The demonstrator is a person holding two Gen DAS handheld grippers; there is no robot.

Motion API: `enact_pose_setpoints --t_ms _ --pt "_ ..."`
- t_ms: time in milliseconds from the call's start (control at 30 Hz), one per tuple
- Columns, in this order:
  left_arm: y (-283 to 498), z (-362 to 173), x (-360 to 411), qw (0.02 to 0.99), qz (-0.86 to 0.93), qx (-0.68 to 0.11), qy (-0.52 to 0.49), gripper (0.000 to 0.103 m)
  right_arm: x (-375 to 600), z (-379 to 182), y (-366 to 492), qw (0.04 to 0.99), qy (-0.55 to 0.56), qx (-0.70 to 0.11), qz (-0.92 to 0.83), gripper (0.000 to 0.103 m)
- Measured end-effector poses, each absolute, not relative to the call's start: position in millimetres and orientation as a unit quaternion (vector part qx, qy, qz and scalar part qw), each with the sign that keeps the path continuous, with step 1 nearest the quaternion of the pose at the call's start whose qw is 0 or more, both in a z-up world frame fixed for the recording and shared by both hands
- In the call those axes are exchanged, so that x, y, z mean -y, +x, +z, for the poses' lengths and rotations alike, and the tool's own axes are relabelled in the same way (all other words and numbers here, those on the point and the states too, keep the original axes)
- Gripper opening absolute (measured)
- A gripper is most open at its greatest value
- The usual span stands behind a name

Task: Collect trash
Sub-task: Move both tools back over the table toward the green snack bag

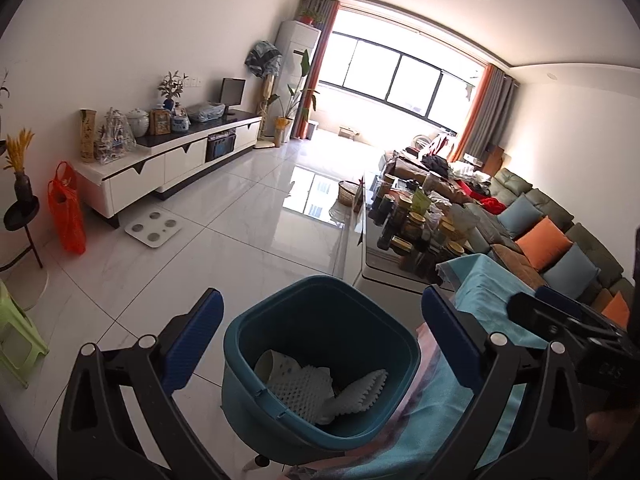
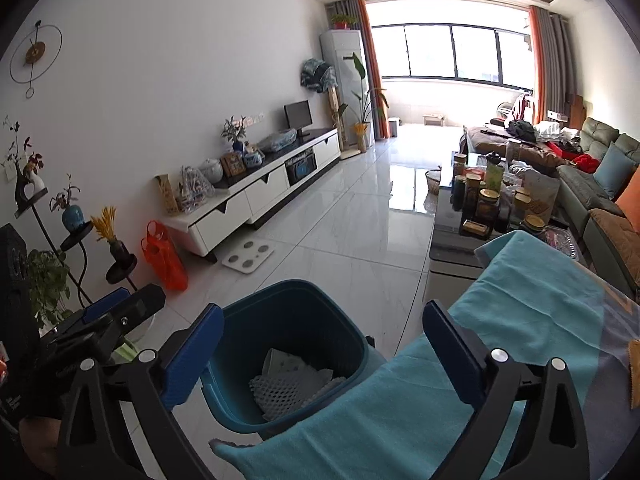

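Note:
A teal trash bin [image 1: 320, 312] stands on the floor beside a table with a teal cloth [image 1: 480, 308]. White foam netting [image 1: 304, 390] and crumpled paper lie inside it. My left gripper [image 1: 322, 320] is open and empty, held above the bin, with the right gripper's body in view at the right [image 1: 568, 320]. In the right wrist view the bin [image 2: 296, 320] holds the same foam netting [image 2: 284, 390]. My right gripper [image 2: 322, 328] is open and empty, above the bin and the cloth's edge [image 2: 520, 312]; the left gripper's body shows at the left [image 2: 120, 312].
A white TV cabinet [image 1: 172, 156] with ornaments lines the left wall, an orange bag [image 1: 68, 208] and a scale [image 1: 154, 229] near it. A glass coffee table with jars [image 1: 412, 220] and a green sofa [image 1: 552, 220] are to the right. A green stool [image 1: 16, 340] stands at left.

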State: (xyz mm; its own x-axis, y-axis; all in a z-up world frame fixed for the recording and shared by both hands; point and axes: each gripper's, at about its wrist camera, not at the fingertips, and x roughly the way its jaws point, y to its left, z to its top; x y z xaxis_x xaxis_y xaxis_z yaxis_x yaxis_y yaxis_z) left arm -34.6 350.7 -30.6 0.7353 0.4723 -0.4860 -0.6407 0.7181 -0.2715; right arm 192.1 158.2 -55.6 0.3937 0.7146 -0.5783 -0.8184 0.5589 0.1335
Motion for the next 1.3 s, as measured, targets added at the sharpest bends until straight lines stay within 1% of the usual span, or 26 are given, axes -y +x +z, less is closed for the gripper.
enact_pose_setpoints --t_ms 267,333,467,600,900,1100,1300 --pt "-25 -3 -310 0.922 0.283 -0.181 -0.19 0.097 -94 -40 186 0.855 -0.047 -0.278 0.435 0.096" --pt "-21 4 -293 0.929 0.273 -0.17 -0.18 0.097 -71 -34 180 0.868 -0.038 -0.26 0.421 0.096" --pt "-13 21 -245 0.945 0.261 -0.127 -0.149 0.097 -24 -28 171 0.886 -0.016 -0.238 0.397 0.096" --pt "-2 32 -196 0.962 0.221 -0.106 -0.122 0.097 23 -28 157 0.905 -0.005 -0.22 0.364 0.096" --pt "32 27 -108 0.978 0.131 -0.127 -0.098 0.097 101 -30 137 0.94 0.007 -0.191 0.281 0.096" --pt "41 18 -67 0.983 0.085 -0.14 -0.084 0.097 146 -30 124 0.961 0.007 -0.163 0.223 0.096" --pt "48 6 -45 0.985 0.047 -0.152 -0.073 0.097 174 -41 110 0.975 0.004 -0.15 0.165 0.096"
